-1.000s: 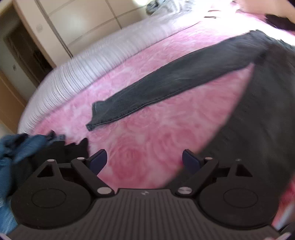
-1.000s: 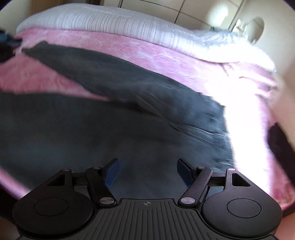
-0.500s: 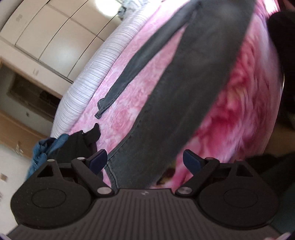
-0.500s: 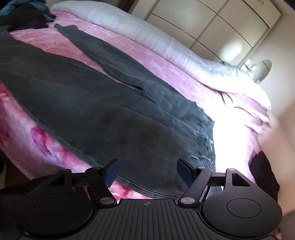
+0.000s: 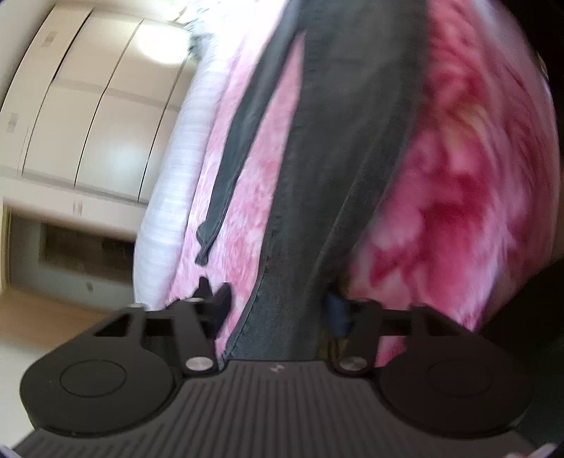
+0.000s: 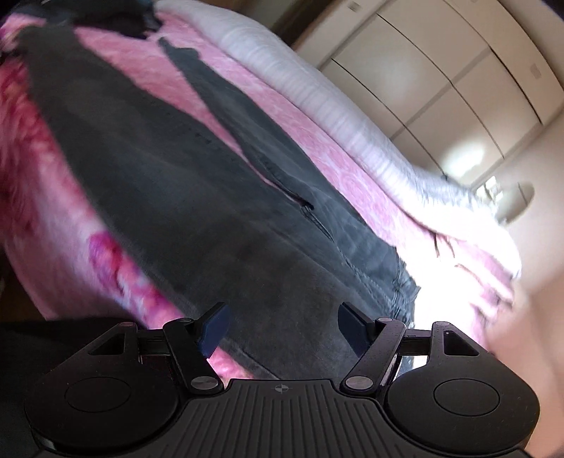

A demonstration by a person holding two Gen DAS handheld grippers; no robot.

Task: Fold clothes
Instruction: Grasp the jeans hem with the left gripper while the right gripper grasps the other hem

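We see a pair of dark grey denim jeans [image 6: 197, 197] spread flat on a bed covered by a pink rose-patterned plush blanket [image 5: 469, 183], the near leg running along the bed's front edge and the other leg angling away toward the far side, where a white ribbed quilt [image 6: 317, 91] lies along the bed's far edge. The waistband end sits toward the right end of the bed in the right wrist view; the leg hems point toward the left end.

Our left gripper [image 5: 278, 310] is down at the hem end of the near leg. Its jaws have just been closing, and the leg cloth lies between them; in this blurred picture we cannot tell whether the blue pads actually press on the fabric.

Our right gripper [image 6: 282, 329] hangs over the seat of the jeans near the front edge, its blue-padded jaws spread wide with the dark cloth behind the gap and nothing pinched.

A small heap of dark clothing [image 6: 116, 21] lies at the bed's far left corner. Cream wardrobe doors [image 5: 98, 116] stand beyond the bed.
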